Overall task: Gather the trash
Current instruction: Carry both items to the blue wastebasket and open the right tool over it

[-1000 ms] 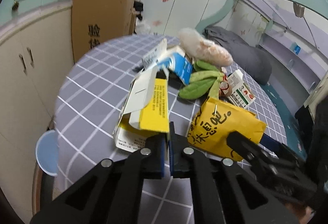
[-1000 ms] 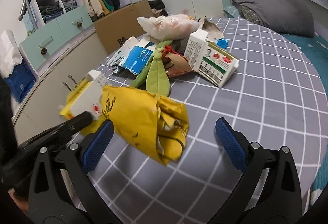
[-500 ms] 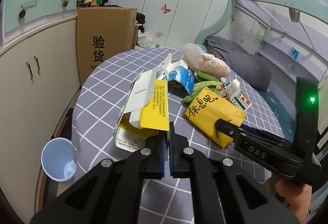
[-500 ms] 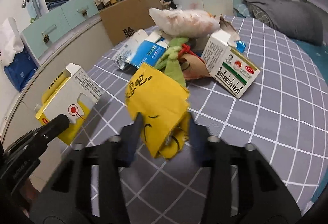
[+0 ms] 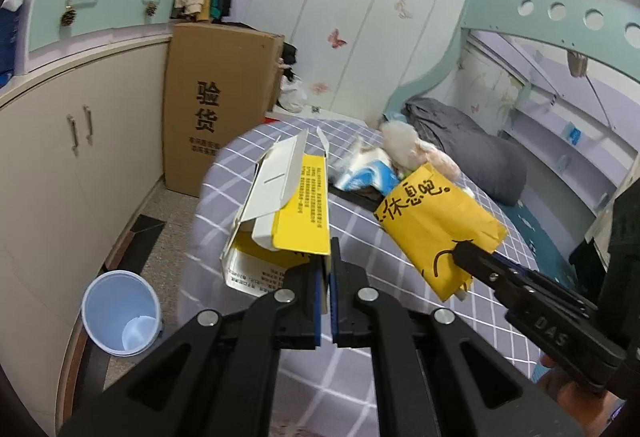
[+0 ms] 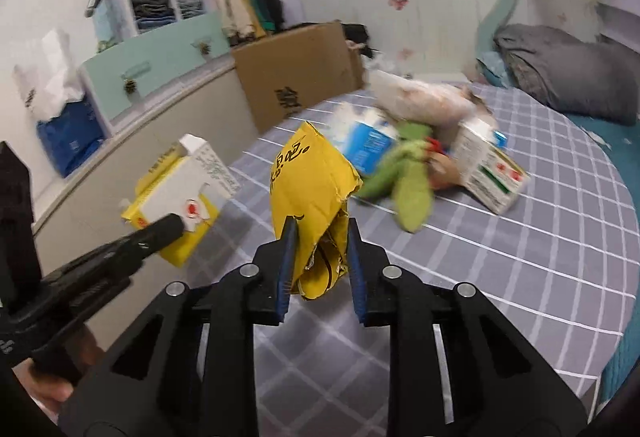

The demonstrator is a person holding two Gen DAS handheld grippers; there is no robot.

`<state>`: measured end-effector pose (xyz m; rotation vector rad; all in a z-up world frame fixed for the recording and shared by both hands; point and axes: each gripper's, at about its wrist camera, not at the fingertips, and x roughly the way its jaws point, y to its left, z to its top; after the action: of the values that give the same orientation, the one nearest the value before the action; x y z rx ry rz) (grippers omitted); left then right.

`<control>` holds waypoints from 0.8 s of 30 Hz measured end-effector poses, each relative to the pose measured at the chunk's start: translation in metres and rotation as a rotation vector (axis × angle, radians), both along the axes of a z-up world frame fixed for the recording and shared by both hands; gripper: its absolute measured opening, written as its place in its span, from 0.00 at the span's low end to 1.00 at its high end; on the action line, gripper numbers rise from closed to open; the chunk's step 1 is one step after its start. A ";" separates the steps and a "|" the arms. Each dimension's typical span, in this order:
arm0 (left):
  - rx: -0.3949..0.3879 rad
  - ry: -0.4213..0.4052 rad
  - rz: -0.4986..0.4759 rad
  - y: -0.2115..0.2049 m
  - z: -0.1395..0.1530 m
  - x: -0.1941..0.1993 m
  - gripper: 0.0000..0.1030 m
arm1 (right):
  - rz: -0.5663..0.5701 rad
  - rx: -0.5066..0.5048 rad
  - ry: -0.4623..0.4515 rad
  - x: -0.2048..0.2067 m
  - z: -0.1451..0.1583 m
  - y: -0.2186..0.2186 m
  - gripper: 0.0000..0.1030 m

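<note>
The yellow bag sits in the centre of my right view, lifted off the checked surface, its crumpled lower end between the pads of my right gripper. The jaws are closing on it and the paper already buckles there, so I judge it light, soft and crushable; the folded bottom gives the firmest hold, and too little bite could let it slide out.

In the centre of my left view the yellow box stands up from my left gripper, which is clamped fully on its thin bottom edge. The carton looks empty and light, its flaps open, stiff enough along the fold but easy to bend or tear at that edge.

The remaining trash lies in a heap in the upper right of my right view. A blue bin stands on the floor at the lower left of my left view.
</note>
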<state>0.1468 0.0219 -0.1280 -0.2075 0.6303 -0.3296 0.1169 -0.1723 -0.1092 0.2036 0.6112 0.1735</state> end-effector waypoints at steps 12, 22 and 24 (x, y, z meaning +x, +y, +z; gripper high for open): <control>0.056 0.101 0.346 0.163 -0.034 0.016 0.03 | 0.350 0.020 0.038 0.066 -0.014 0.162 0.23; 0.127 0.273 0.592 0.287 -0.095 0.059 0.03 | 0.483 0.020 0.099 0.156 -0.095 0.301 0.55; 0.123 0.301 0.600 0.296 -0.105 0.068 0.03 | 0.493 0.016 0.136 0.172 -0.116 0.317 0.61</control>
<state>0.2148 0.3176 -0.2326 -0.3193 0.8481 0.3246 0.2892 0.1451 -0.2251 0.0765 0.7892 0.6444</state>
